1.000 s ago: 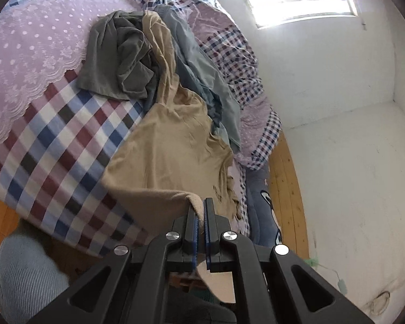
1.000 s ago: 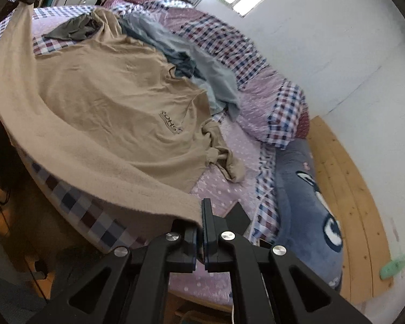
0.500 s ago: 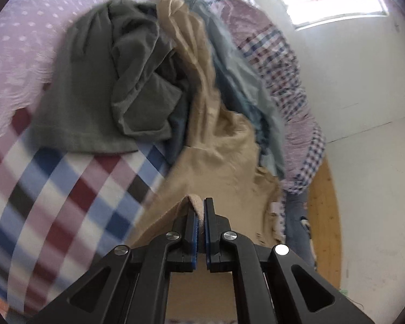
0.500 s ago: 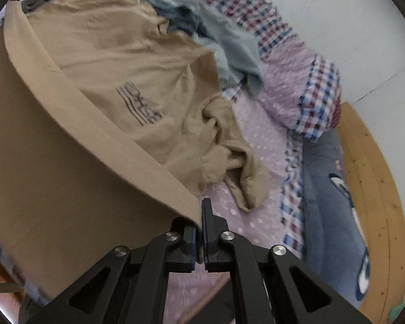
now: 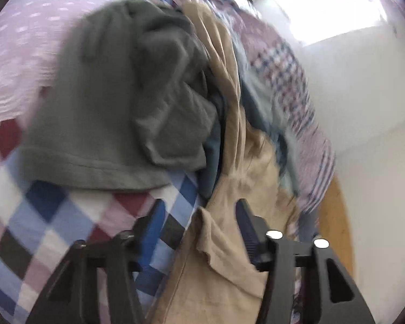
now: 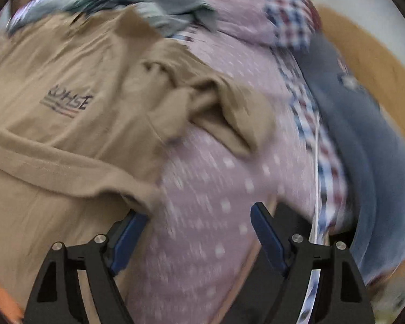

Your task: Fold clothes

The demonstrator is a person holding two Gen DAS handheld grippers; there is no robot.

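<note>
A tan T-shirt [image 6: 67,81] with a dark chest logo lies on the bed, its bottom hem folded up over the body. In the left wrist view the shirt's corner [image 5: 216,243] rests loose between the fingers of my left gripper [image 5: 198,210], whose jaws are opening; the pads no longer press it. My right gripper [image 6: 199,216] is opening too, wide over the lilac dotted cover [image 6: 210,189]. The tan hem [image 6: 137,197] lies against its left finger [image 6: 129,232], not pinched.
A crumpled grey-green garment [image 5: 116,102] and a blue-grey garment [image 5: 259,108] lie past the tan shirt on the checked bedspread [image 5: 40,229]. A dark blue pillow [image 6: 364,148] sits at the bed's right edge, with wooden floor [image 6: 375,62] and a white wall beyond.
Both grippers carried the tan hem forward and down onto the shirt, then opened and let it go. A second ago each was shut on a hem corner.
</note>
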